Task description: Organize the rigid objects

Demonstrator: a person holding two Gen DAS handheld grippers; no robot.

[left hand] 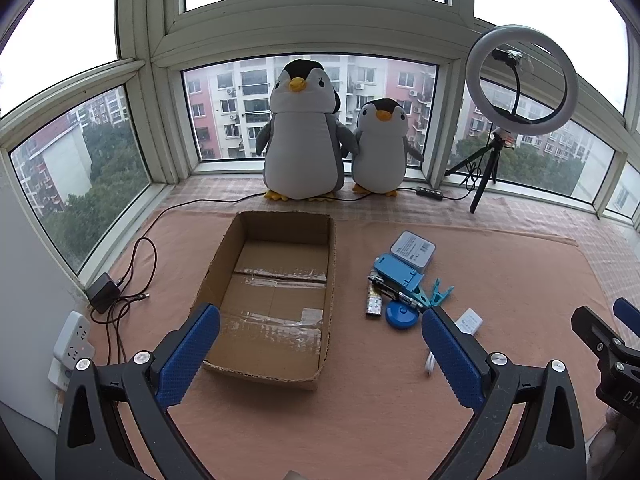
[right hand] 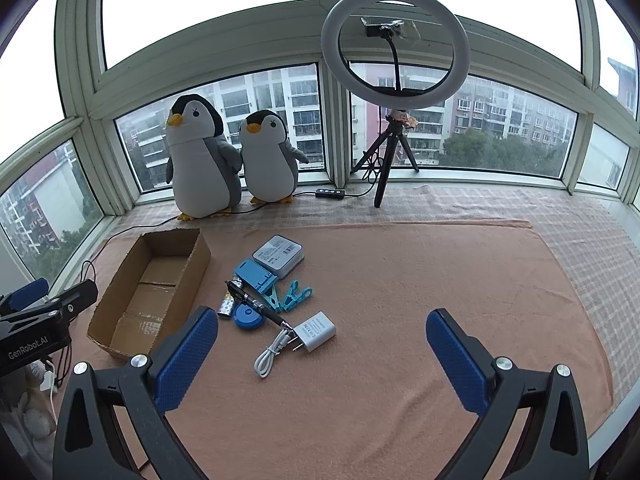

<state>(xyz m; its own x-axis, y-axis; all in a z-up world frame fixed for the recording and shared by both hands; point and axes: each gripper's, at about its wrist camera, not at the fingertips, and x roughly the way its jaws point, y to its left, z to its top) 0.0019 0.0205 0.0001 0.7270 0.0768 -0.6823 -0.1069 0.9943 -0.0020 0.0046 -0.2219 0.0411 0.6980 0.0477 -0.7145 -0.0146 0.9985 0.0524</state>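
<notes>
we held the left gripper over the near end of the cardboard box, its tongs spread wide and holding nothing. the right gripper hovered likewise spread above the peach mat. just beside the box lay the white power bank, blue clothespins, pen, white charger plug and coiled cable.

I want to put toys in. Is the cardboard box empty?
Empty. The cardboard box is open on top, and only its bare taped bottom shows inside.
</notes>
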